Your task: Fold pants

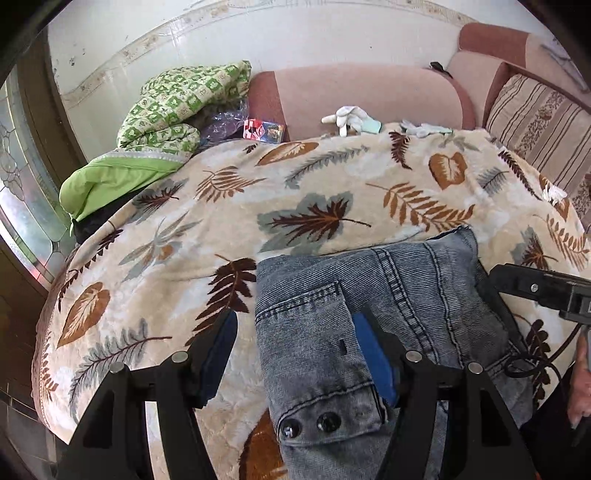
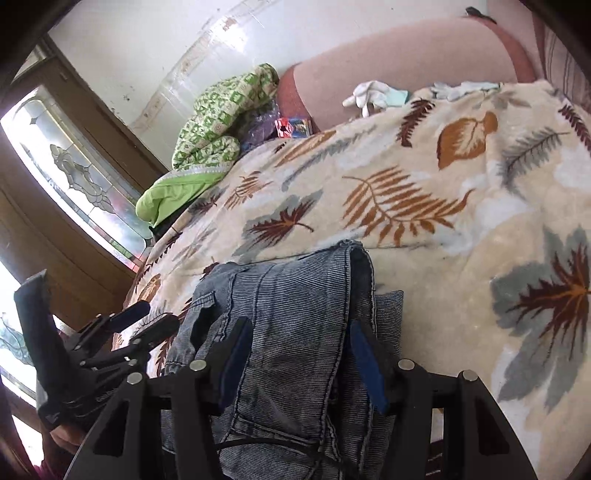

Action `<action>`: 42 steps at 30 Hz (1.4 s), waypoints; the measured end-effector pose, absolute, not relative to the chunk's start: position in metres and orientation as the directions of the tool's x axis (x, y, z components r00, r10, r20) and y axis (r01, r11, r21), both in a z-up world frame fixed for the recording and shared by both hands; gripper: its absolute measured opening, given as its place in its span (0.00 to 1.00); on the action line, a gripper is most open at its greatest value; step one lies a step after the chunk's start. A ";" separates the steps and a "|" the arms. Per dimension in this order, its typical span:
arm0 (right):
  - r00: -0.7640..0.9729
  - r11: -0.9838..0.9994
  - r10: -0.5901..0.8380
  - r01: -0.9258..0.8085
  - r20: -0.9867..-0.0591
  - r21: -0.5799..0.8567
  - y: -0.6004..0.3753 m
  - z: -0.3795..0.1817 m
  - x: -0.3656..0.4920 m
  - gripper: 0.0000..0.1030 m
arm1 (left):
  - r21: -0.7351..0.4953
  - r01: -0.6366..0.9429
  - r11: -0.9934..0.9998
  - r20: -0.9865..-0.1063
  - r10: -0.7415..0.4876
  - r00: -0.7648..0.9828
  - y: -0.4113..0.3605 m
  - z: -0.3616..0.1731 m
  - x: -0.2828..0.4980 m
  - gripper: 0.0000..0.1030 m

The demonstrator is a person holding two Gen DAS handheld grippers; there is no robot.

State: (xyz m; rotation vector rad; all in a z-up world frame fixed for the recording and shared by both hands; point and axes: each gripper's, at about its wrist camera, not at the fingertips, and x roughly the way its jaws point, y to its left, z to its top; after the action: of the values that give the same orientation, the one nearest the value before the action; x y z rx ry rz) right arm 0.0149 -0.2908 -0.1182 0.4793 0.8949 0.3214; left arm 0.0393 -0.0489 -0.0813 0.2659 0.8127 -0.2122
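jeans [image 1: 388,295]: lower part cut off by the bottom edge in both views
small box [image 1: 264,130]: print too small to read
right tool [image 1: 546,291]: only partly in the left view, tips hidden

This is a lived-in room of a home. A plush leaf-patterned blanket [image 1: 332,192] covers a soft seat or bed ahead of the left claw [image 1: 295,354], and beyond it runs a pink upholstered sofa back [image 1: 354,92] with a striped cushion [image 1: 535,125] off to the right. To the far left of the claw, a green patterned quilt [image 1: 177,107] lies bundled against a scuffed white wall [image 1: 258,33], beside a wooden door with leaded decorative glass [image 2: 81,177]. Loose white gloves [image 1: 351,118] and a small colourful packet [image 1: 264,130] lie at the blanket's far edge.
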 end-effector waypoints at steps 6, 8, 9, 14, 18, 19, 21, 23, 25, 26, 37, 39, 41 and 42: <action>0.583 0.864 0.463 -0.127 -0.668 0.488 -0.280 -0.111 0.005 0.57 | 0.147 0.282 0.948 -0.737 -0.085 0.670 -0.045 -0.078 0.029 0.65; 0.570 0.860 0.475 -0.139 -0.671 0.491 -0.277 -0.111 0.002 0.57 | 0.145 0.277 0.950 -0.743 -0.080 0.665 -0.044 -0.080 0.027 0.65; 0.563 0.859 0.479 -0.144 -0.673 0.491 -0.276 -0.112 0.000 0.57 | 0.142 0.277 0.950 -0.747 -0.081 0.660 -0.044 -0.081 0.027 0.65; 0.521 0.854 0.501 -0.168 -0.691 0.492 -0.270 -0.114 -0.008 0.57 | 0.134 0.277 0.952 -0.780 -0.071 0.621 -0.042 -0.096 0.026 0.65; 0.466 0.834 0.537 -0.164 -0.704 0.527 -0.269 -0.124 -0.016 0.58 | 0.106 0.273 0.956 -0.833 -0.064 0.550 -0.040 -0.123 0.029 0.66; 0.444 0.833 0.540 -0.155 -0.716 0.531 -0.268 -0.129 -0.018 0.58 | 0.098 0.265 0.959 -0.834 -0.067 0.548 -0.039 -0.127 0.029 0.67; 0.413 0.845 0.524 -0.144 -0.745 0.514 -0.263 -0.139 -0.020 0.58 | 0.102 0.240 0.965 -0.825 -0.053 0.563 -0.038 -0.129 0.028 0.75; 0.415 0.859 0.507 -0.168 -0.756 0.484 -0.258 -0.139 -0.020 0.62 | 0.117 0.242 0.963 -0.820 -0.044 0.570 -0.040 -0.131 0.027 0.76; 0.412 0.858 0.509 -0.177 -0.756 0.482 -0.256 -0.141 -0.019 0.64 | 0.145 0.240 0.960 -0.809 -0.025 0.587 -0.041 -0.132 0.027 0.81; 0.408 0.856 0.513 -0.174 -0.756 0.487 -0.255 -0.142 -0.018 0.65 | 0.161 0.232 0.959 -0.803 -0.009 0.596 -0.042 -0.133 0.026 0.86; 0.458 0.808 0.569 -0.160 -0.683 0.567 -0.268 -0.133 -0.017 0.66 | 0.102 0.185 0.977 -0.784 -0.036 0.619 -0.024 -0.111 0.030 0.87; 0.496 0.805 0.572 -0.184 -0.653 0.565 -0.269 -0.125 -0.020 0.66 | 0.115 0.175 0.978 -0.765 -0.025 0.643 -0.022 -0.102 0.029 0.87; 0.528 0.801 0.574 -0.202 -0.625 0.564 -0.269 -0.118 -0.023 0.66 | 0.121 0.166 0.979 -0.744 -0.021 0.668 -0.020 -0.092 0.026 0.87; 0.545 0.802 0.570 -0.207 -0.615 0.560 -0.269 -0.115 -0.025 0.66 | 0.123 0.162 0.979 -0.736 -0.019 0.676 -0.020 -0.089 0.025 0.87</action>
State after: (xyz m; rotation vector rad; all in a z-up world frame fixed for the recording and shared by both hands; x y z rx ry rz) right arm -0.0247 -0.2690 -0.1149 0.4559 0.8821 0.4800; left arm 0.0254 -0.0196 -0.0888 0.1844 0.8228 -0.1027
